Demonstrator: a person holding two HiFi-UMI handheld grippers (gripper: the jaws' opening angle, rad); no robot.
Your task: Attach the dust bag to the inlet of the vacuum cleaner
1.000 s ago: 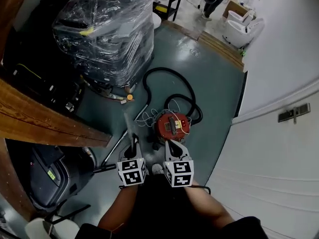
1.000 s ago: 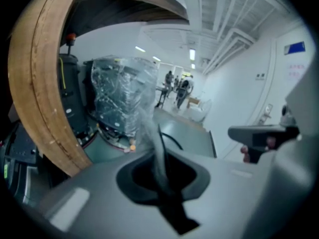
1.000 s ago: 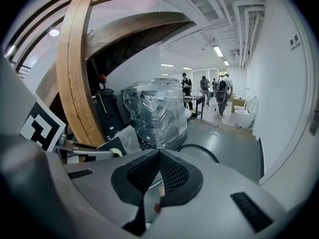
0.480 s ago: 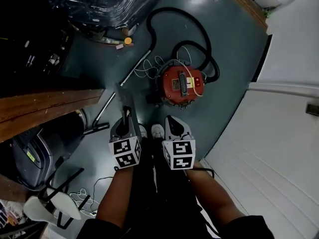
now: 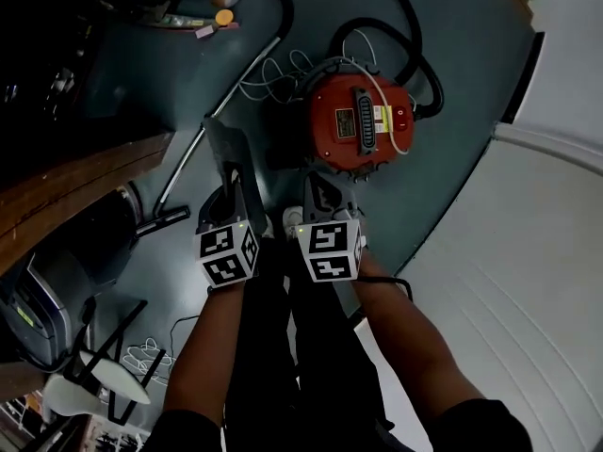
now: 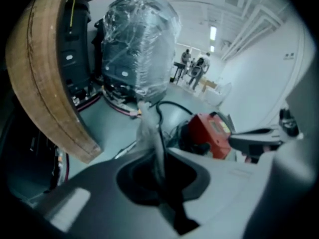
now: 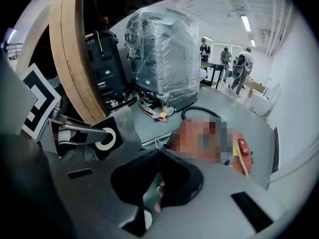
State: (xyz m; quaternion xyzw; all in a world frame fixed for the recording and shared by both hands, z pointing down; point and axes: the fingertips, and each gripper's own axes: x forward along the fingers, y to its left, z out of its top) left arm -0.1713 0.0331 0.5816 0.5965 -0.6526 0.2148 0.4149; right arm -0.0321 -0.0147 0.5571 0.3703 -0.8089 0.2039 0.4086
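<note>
Wooden tabletop (image 5: 85,182) edge at far left, my left gripper (image 5: 232,196) clamped on the flat grey dust bag (image 5: 222,144), bag sticking up past the jaws, my right gripper (image 5: 318,185) alongside, jaws pressed together and empty, red vacuum cleaner (image 5: 353,125) on the floor just beyond, apart from the bag.

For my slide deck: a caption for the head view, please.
Left gripper holds a flat grey dust bag near the round red vacuum cleaner.
</note>
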